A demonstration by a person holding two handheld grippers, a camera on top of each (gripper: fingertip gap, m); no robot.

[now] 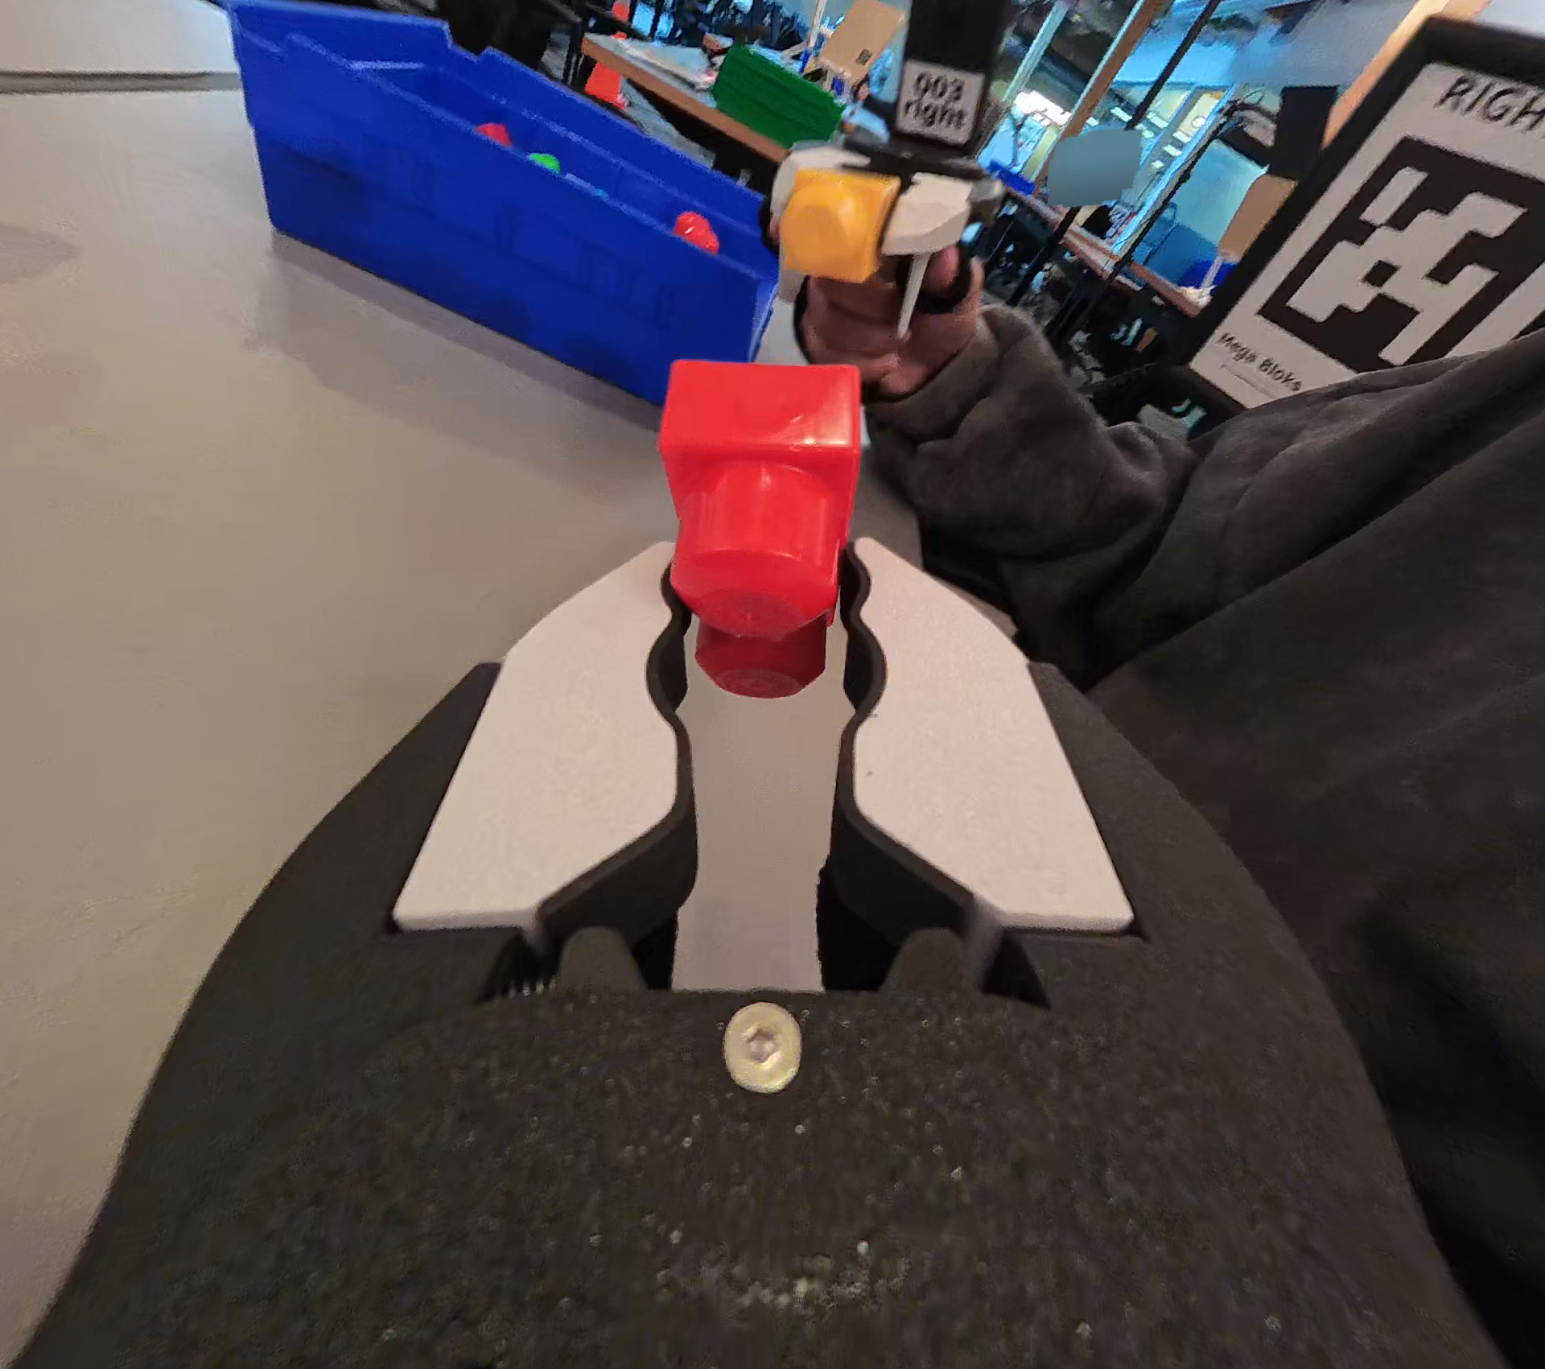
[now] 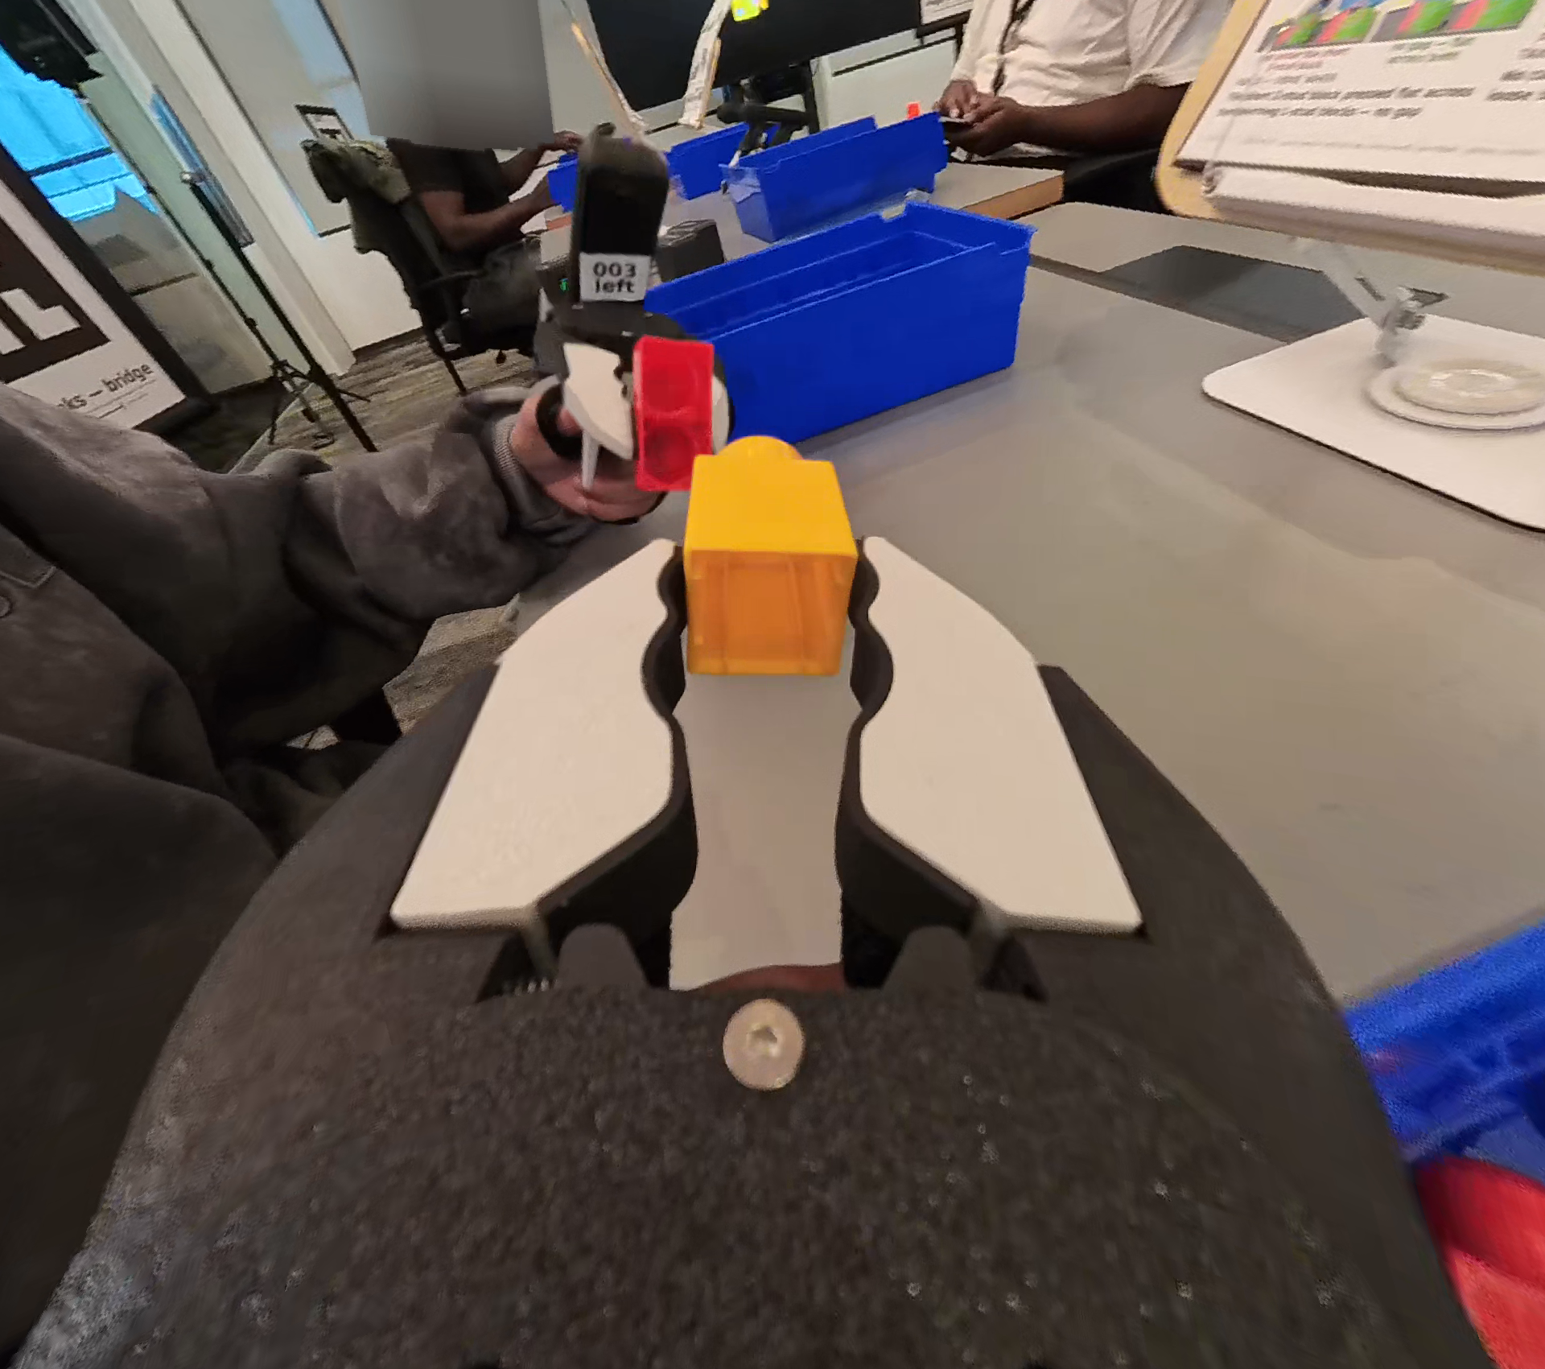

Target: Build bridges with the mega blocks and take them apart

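1. Surface: grey table [image 2: 1170,643] in an open workspace; other desks and two seated people further back.
2. Left gripper [image 1: 762,580]: fingers clamped on a red block [image 1: 761,484], held in the air above the table. Its two studs point back at the camera, one under the other. Gripped at the stud end, body sticking out past the fingertips.
3. Right gripper [image 2: 769,601]: fingers clamped on a yellow block [image 2: 767,559], also off the table. Hollow underside faces the camera, single stud points away.
4. The two grippers face each other, and each one shows in the other's view. In the right wrist view the red block sits just beside the yellow block's stud; contact or gap, cannot tell.
5. Dark grey sleeves [image 1: 1254,576] of the operator run behind both grippers.
6. Beyond: blue bin [image 1: 502,217] on the table with red and green blocks inside, seen from the left wrist.
7. Right wrist view: another blue bin [image 2: 861,325] past the grippers, and an instruction sheet on a white stand [image 2: 1371,392] at the right.
8. Marker board [image 1: 1404,225] stands at the far right in the left wrist view.
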